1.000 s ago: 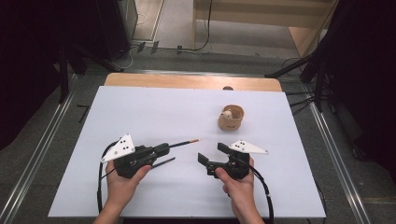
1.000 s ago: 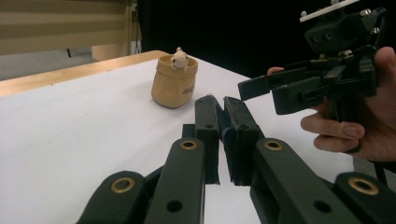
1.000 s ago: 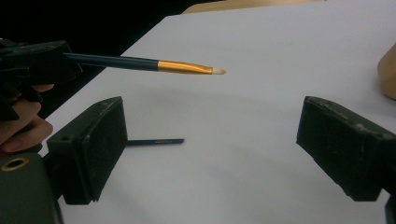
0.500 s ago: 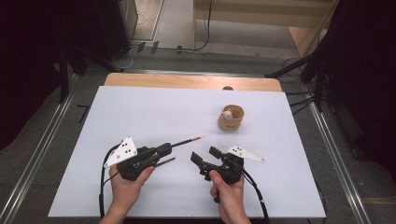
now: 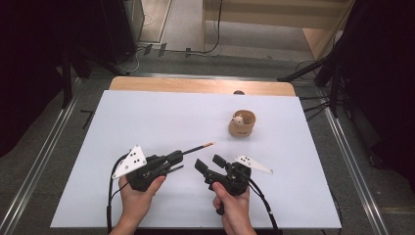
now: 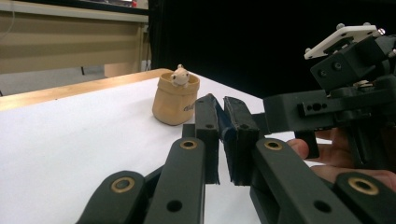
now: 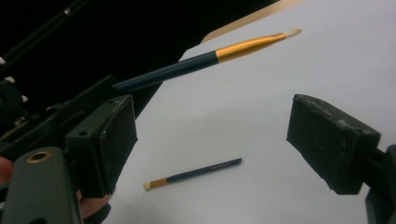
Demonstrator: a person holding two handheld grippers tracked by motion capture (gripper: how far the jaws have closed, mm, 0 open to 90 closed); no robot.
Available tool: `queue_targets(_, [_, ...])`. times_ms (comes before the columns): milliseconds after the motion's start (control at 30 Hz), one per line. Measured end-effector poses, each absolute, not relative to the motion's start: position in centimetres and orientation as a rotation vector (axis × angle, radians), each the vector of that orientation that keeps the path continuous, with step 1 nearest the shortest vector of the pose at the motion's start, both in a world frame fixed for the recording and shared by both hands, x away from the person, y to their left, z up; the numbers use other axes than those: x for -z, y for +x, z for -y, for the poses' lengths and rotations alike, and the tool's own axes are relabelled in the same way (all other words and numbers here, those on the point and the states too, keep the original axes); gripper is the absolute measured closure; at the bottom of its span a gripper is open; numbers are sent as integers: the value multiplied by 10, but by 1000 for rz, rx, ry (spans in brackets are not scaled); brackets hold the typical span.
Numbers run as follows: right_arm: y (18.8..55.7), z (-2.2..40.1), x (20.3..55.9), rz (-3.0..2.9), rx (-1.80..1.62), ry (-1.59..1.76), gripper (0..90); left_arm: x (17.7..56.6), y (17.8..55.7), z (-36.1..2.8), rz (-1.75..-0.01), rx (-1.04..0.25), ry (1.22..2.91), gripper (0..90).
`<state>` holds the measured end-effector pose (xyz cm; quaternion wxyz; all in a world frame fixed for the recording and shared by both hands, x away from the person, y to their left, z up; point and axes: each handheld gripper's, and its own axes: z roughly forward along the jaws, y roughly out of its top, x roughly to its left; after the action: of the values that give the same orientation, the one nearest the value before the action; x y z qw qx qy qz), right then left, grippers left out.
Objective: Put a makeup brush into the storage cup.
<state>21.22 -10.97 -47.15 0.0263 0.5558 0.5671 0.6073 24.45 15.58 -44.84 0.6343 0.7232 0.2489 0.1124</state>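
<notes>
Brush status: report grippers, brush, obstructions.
Left gripper shut on brush. Right gripper open, just closing, jaws empty. Second brush lying on table. Nothing in the way.

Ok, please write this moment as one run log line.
left gripper: shut on brush | right gripper: open, jaws just been closing, nothing between | second brush: lying on table

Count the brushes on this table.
2: one brush clamped in the left gripper, tip toward the cup; a second brush flat on the table, under the right gripper.

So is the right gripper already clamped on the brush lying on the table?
No. In the right gripper view the jaws of the right gripper stand wide apart, and the second brush lies untouched on the table.
</notes>
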Motion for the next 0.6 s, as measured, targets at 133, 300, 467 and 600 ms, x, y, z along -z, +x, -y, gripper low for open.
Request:
queue_targets(133, [213, 110, 472, -1727, -1914, 1758, 188, 450, 244, -153, -567, -248, 1649, 860])
queue_targets(300, [213, 113, 473, -1676, -1971, 1784, 210, 452, 242, -150, -562, -245, 1642, 860])
queue_targets(467, [214, 115, 472, -1639, -2024, 1817, 213, 453, 240, -146, -551, -237, 1645, 860])
queue_targets(600, [215, 116, 472, -1622, -2050, 1847, 212, 454, 238, -143, -540, -239, 1649, 860])
